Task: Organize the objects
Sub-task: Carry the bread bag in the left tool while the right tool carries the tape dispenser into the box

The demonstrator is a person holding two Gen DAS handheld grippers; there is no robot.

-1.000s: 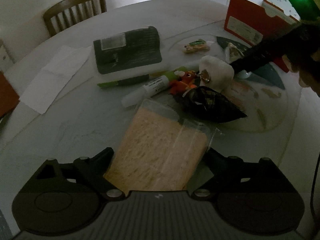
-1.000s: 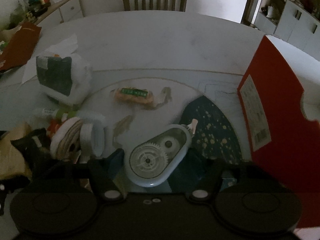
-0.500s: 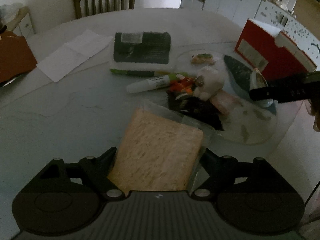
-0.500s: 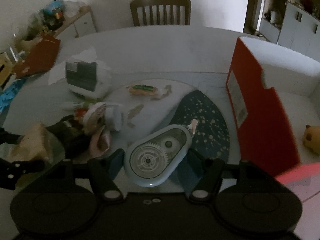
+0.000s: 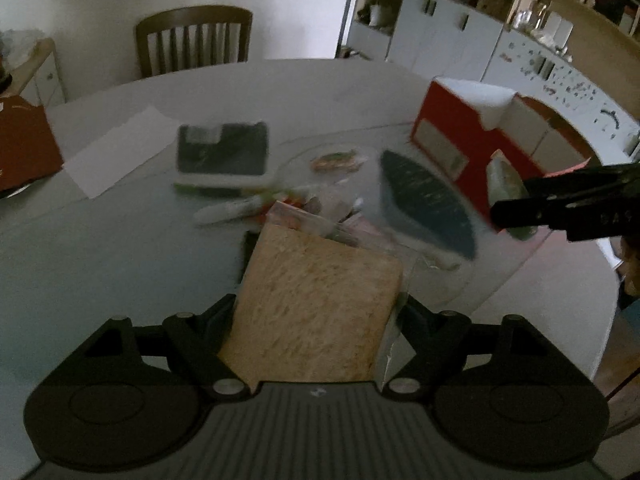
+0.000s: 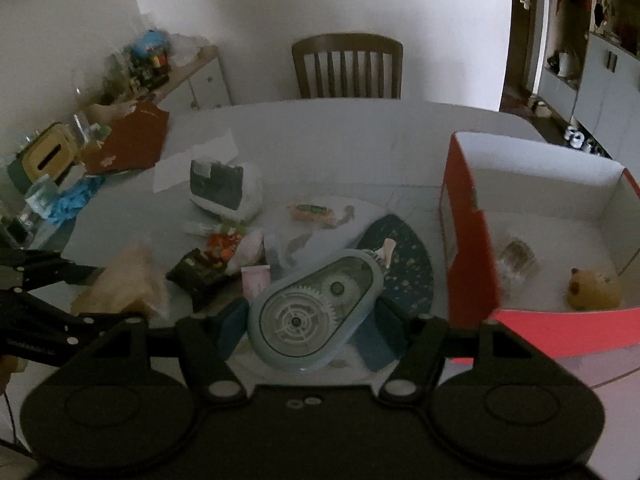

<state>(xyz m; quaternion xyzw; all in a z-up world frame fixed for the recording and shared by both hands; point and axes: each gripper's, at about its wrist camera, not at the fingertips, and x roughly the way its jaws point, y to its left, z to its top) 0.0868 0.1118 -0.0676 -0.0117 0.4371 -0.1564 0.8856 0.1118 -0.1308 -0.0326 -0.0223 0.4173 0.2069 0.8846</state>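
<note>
Bagged bread slice (image 5: 316, 304) and blue tape dispenser (image 6: 316, 308), both aloft.

Bread (image 5: 316, 304): rough, in glossy clear plastic. Tape dispenser (image 6: 316, 312): smooth translucent plastic. Box (image 6: 532, 240): matt red cardboard. Chair (image 6: 347, 66): wood.

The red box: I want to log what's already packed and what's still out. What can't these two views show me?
- Red box, left wrist view: its near wall hides the inside.
- Small clear item in the box, right wrist view: too blurred to identify.
- Table clutter, left wrist view: motion blur and the bagged bread slice cover it.
- Right wrist view: tape dispenser hides the table beneath.
</note>
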